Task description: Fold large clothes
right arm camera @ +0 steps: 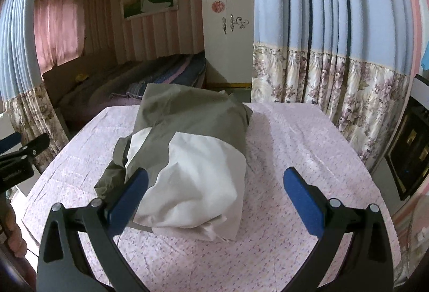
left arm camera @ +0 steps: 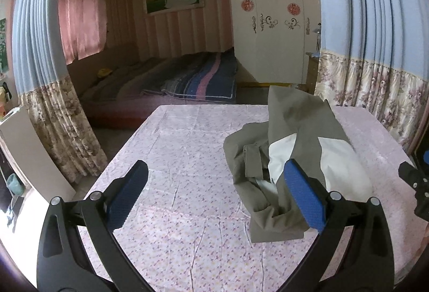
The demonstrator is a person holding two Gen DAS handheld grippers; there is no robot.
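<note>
An olive-green garment (left arm camera: 297, 128) with pale white lining lies crumpled in a heap on a table covered by a pink flowered cloth (left arm camera: 174, 157). In the left wrist view the heap sits right of centre, behind my left gripper's right blue pad (left arm camera: 303, 192). My left gripper (left arm camera: 214, 192) is open and holds nothing. In the right wrist view the garment (right arm camera: 187, 120) fills the middle, its white lining bulging toward me. My right gripper (right arm camera: 214, 195) is open just in front of the heap, with the lining between and beyond its fingers, untouched.
Blue curtains with floral hems (left arm camera: 375, 50) hang at both sides of the table. Beyond it is a low bed with a striped blanket (left arm camera: 198, 80) and a white wardrobe (left arm camera: 270, 23). A dark cabinet (right arm camera: 410, 149) stands at the right. A hand (right arm camera: 13, 233) shows at the left edge.
</note>
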